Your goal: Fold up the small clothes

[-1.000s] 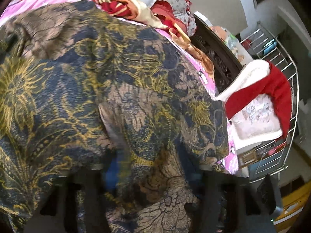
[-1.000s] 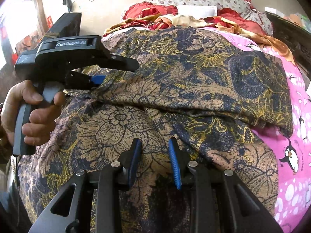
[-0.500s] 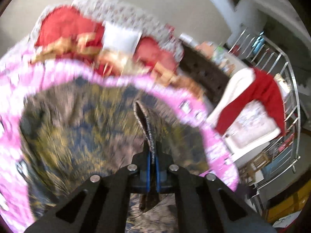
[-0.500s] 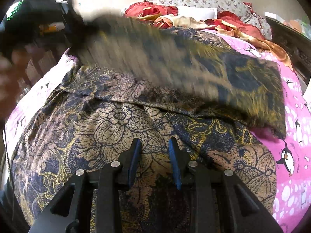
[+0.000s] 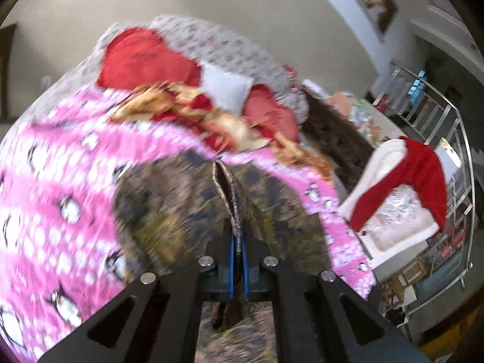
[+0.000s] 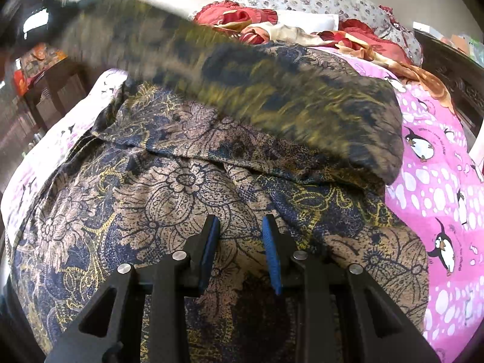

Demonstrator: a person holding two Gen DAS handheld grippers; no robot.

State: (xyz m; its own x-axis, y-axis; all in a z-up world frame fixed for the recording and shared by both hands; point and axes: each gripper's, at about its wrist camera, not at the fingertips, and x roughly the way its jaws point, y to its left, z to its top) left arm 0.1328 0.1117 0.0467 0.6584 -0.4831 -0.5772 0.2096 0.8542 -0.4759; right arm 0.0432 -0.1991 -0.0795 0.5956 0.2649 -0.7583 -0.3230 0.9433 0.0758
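The left tool is clamped on a raised edge of the navy, tan and gold floral batik cloth, which trails ahead and below it over the pink penguin-print bed sheet. The right tool hovers with jaws apart directly above the cloth's near half, gripping nothing.

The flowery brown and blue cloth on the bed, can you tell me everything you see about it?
The cloth is thin, soft-looking fabric printed with tan flowers, dark blue patches and yellow vines. It lies rumpled across the pink penguin sheet. The left gripper is shut on a doubled edge, lifting one part, which shows blurred. The right gripper is open, low over the flat part; whether it touches is unclear.
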